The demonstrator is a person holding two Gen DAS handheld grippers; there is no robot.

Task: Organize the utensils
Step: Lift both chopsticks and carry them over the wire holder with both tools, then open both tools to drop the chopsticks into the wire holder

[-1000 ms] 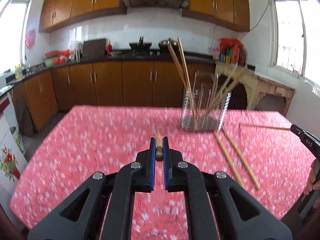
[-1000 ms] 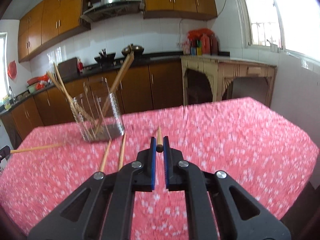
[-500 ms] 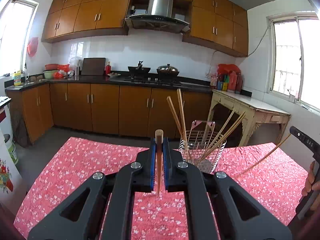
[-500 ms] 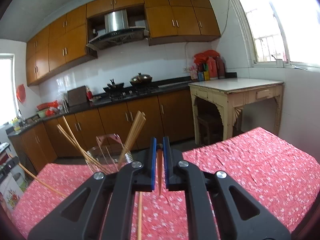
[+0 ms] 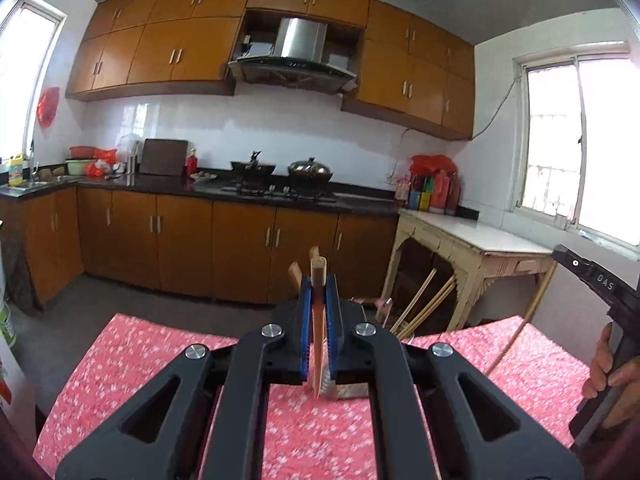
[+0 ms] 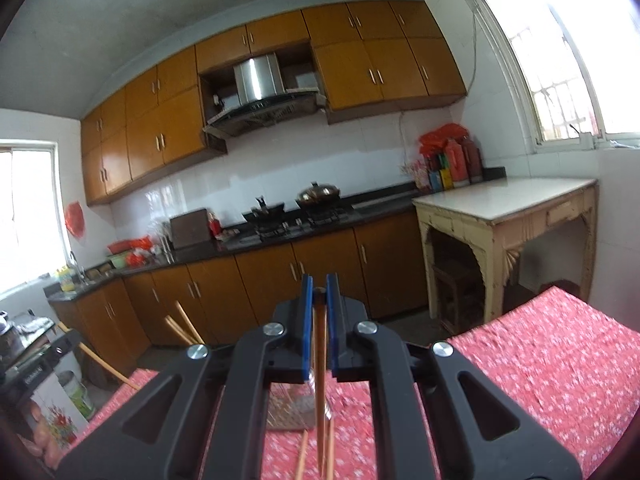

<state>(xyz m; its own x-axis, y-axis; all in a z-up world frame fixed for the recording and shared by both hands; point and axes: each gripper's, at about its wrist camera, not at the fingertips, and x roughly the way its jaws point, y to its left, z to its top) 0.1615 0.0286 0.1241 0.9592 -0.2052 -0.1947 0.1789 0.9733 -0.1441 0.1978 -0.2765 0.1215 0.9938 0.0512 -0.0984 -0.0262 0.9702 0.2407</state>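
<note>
My left gripper (image 5: 319,280) is shut on a wooden chopstick (image 5: 318,344) that stands upright between the blue pads, tip down. Behind it, mostly hidden, is the wire utensil holder (image 5: 352,388) with several chopsticks (image 5: 424,304) leaning out to the right. My right gripper (image 6: 319,286) is shut on a darker chopstick (image 6: 320,368), also upright, over the holder's metal base (image 6: 288,412). Two loose chopsticks (image 6: 304,452) lie on the red cloth below. The right gripper's body and the hand on it show at the right edge of the left wrist view (image 5: 600,284), its chopstick (image 5: 520,328) slanting down.
The table wears a red floral cloth (image 5: 168,360). Brown kitchen cabinets (image 5: 180,236), a stove with pots (image 5: 280,176) and a cream side table (image 5: 480,248) stand beyond it. The left gripper's body shows at the left edge of the right wrist view (image 6: 36,364).
Both grippers have tilted upward and risen, each carrying its chopstick, which has swung from pointing forward to standing upright. The holder has dropped low in both views, behind the fingers.
</note>
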